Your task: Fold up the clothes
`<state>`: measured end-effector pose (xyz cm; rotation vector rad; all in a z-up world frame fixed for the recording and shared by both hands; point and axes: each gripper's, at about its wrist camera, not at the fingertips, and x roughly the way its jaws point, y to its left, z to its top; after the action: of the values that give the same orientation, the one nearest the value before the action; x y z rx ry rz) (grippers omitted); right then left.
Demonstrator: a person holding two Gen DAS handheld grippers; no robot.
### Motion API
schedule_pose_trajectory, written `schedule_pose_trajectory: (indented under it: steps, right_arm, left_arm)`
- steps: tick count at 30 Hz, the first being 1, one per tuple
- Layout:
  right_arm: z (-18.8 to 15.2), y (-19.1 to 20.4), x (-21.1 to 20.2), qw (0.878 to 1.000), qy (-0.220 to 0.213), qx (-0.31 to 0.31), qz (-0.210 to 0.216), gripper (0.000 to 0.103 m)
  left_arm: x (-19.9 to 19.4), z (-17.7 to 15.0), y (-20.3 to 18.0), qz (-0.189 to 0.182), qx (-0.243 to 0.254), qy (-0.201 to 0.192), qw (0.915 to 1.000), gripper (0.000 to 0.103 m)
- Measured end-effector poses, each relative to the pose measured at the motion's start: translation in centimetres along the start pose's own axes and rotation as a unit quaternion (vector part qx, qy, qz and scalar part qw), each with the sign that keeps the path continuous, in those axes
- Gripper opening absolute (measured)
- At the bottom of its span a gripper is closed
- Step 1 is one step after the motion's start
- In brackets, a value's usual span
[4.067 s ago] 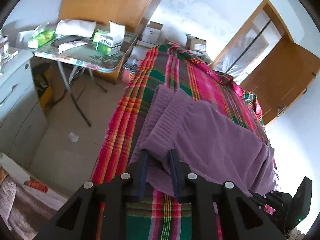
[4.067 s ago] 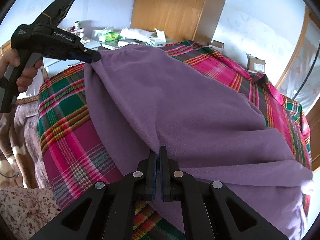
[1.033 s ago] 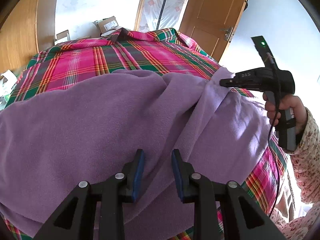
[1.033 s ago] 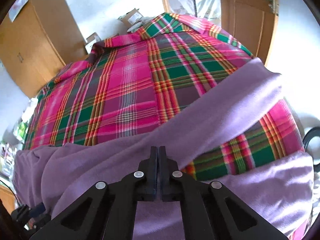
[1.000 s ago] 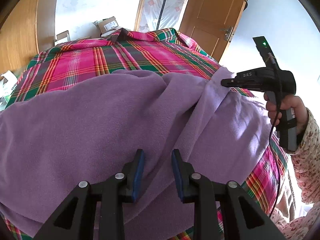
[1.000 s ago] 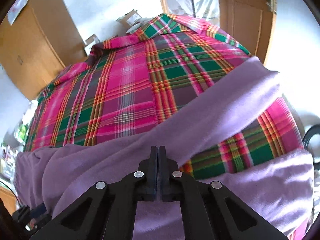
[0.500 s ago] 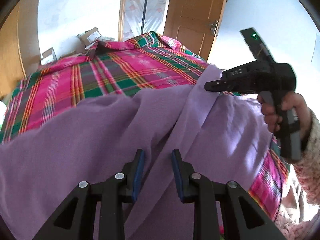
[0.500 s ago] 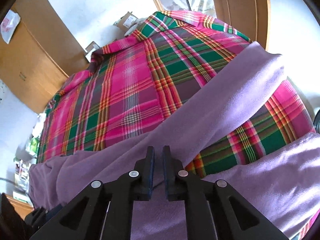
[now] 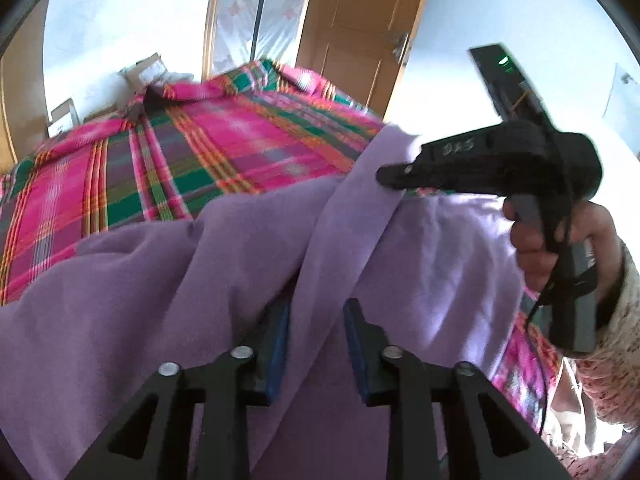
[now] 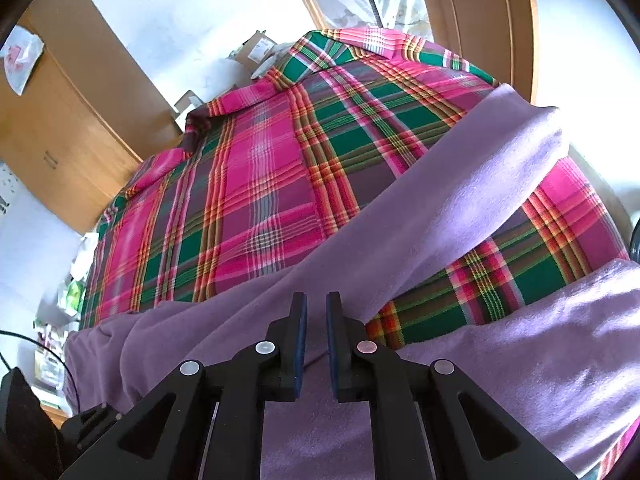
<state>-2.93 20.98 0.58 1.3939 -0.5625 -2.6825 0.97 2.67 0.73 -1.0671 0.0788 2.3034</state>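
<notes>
The purple cloth lies across the near edge of the bed; it is soft and floppy (grab its edges); the left gripper and right gripper are open, holding nothing.

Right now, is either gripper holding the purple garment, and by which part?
Neither. The left gripper is open, a fold of the purple garment between its jaws; the right gripper is open above it.

Under my fingers the purple garment is soft, matt fleece. The plaid bedcover is woven cloth. The door is smooth wood.
</notes>
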Motion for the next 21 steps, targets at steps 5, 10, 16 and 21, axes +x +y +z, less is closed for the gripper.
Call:
schedule_pose_trajectory:
  steps: [5, 10, 16, 21]
  right_arm:
    - [-0.1, 0.0, -0.6, 1.000, -0.009, 0.002, 0.004, 0.010]
    - [-0.5, 0.3, -1.1, 1.000, -0.013, 0.000, 0.014, 0.012]
    - [-0.7, 0.3, -0.9, 1.000, -0.010, 0.008, 0.027, 0.028]
    - [0.0, 0.0, 0.0, 0.999, -0.002, 0.026, 0.033, 0.028]
  left_arm:
    - [-0.9, -0.4, -1.5, -0.022, 0.028, -0.026, 0.9990, 0.005]
    - [-0.5, -1.0, -2.4, -0.020, 0.042, -0.019, 0.9987, 0.003]
    - [-0.4, -1.2, -2.3, -0.027, 0.034, -0.017, 0.9989, 0.003]
    - [-0.6, -1.3, -2.4, -0.027, 0.038, -0.017, 0.9988, 0.003]
